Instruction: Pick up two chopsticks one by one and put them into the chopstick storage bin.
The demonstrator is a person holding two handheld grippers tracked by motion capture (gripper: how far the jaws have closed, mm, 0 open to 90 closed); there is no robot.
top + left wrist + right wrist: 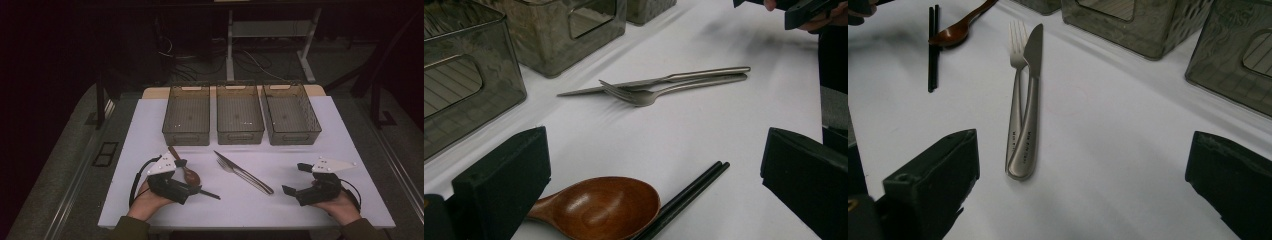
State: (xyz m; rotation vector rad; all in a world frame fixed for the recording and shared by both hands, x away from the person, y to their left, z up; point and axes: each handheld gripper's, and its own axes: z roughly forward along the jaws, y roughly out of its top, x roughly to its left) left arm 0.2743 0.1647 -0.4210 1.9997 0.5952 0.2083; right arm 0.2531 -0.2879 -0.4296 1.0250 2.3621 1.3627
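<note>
A steel knife (235, 165) and fork (245, 176) lie side by side, diagonally, mid-table; in the right gripper view the knife (1030, 100) and fork (1016, 75) point away from me. A brown wooden spoon (186, 169) and black chopsticks (209, 194) lie by my left gripper (192, 177). In the left gripper view the spoon bowl (596, 207) and the chopsticks (684, 197) sit between its wide-open jaws. My right gripper (295, 178) rests open at the right front, nothing between its fingers.
Three smoky translucent bins (186, 114) (239, 112) (291, 113) stand in a row at the back of the white table (150, 130). A table leg and cables lie on the dark floor behind.
</note>
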